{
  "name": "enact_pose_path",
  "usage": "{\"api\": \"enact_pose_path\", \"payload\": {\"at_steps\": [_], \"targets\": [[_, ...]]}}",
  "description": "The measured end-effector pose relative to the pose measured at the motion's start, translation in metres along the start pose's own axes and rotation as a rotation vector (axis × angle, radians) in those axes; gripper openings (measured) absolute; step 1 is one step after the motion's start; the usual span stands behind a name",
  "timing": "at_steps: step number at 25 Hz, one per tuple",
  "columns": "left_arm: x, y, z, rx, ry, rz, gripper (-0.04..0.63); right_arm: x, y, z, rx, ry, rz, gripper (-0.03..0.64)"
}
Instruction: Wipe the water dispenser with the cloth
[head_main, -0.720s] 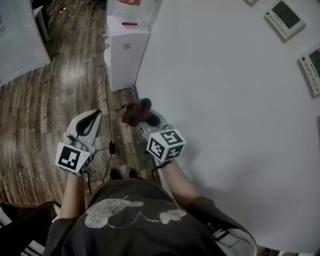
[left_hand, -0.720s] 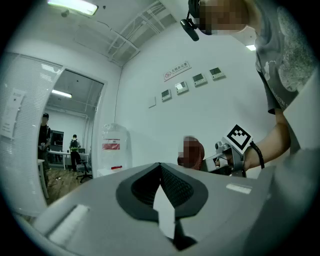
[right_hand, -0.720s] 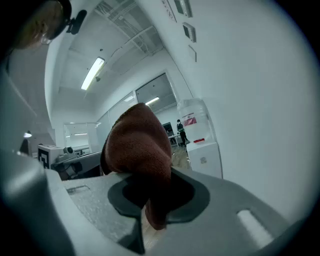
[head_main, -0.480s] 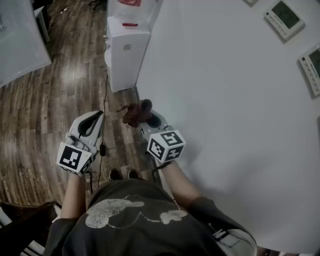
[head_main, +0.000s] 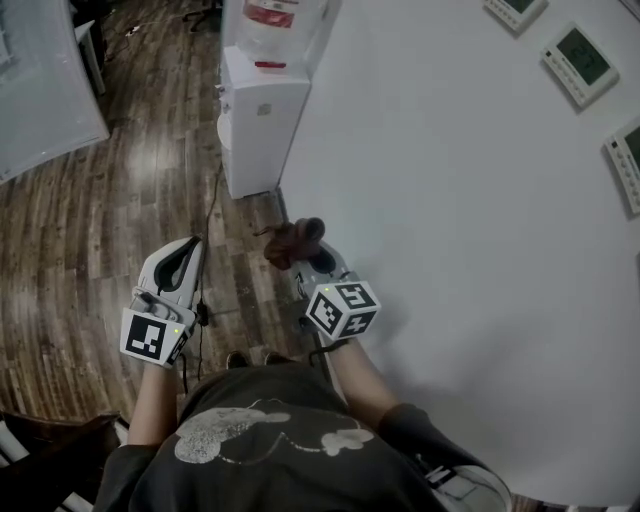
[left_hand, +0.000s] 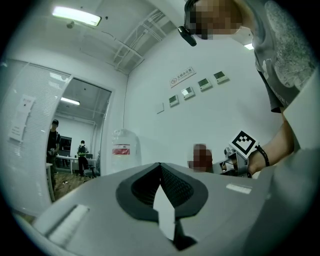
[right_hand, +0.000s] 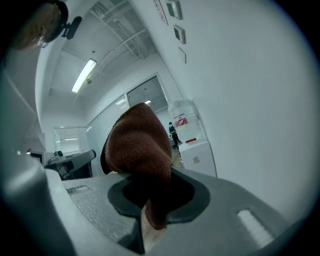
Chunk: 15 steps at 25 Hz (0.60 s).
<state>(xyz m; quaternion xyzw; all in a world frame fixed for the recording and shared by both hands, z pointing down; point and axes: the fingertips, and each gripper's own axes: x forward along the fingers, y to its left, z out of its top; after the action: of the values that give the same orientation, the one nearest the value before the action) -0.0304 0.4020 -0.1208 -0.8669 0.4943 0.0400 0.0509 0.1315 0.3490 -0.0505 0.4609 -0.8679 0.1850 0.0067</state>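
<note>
Progress, as I judge it, is nil: the white box-shaped water dispenser (head_main: 262, 120) stands well ahead of both grippers, against the pale wall (head_main: 450, 250), and nothing touches it. All the wiping is left, and I must first carry the cloth up to it. My right gripper (head_main: 305, 255) is clamped on the crumpled reddish-brown terry cloth (head_main: 293, 242), which bulges out beyond its tips. My left gripper (head_main: 182, 255), off to that one's side, has its jaws pressed together with nothing between them.
</note>
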Motion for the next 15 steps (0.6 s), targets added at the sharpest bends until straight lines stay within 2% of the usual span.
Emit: {"api": "enact_pose_path", "payload": {"at_steps": [4,10,13,15], "targets": [[-0.003,0.015,-0.01,-0.043,0.022,-0.002,0.018,0.007,-0.002,-0.008,0.01,-0.004,-0.03,0.057],[-0.002,0.043,-0.018,-0.049,0.026,0.012,0.018,0.02,-0.006,-0.021,0.017,0.025,-0.056,0.057],[0.01,0.044,-0.017,-0.012,0.001,-0.034,0.018,0.035,-0.018,-0.019,0.014,0.03,-0.061,0.057],[0.025,0.051,-0.02,-0.017,-0.004,-0.053,0.018,0.052,-0.031,-0.016,0.022,0.032,-0.065,0.057]]}}
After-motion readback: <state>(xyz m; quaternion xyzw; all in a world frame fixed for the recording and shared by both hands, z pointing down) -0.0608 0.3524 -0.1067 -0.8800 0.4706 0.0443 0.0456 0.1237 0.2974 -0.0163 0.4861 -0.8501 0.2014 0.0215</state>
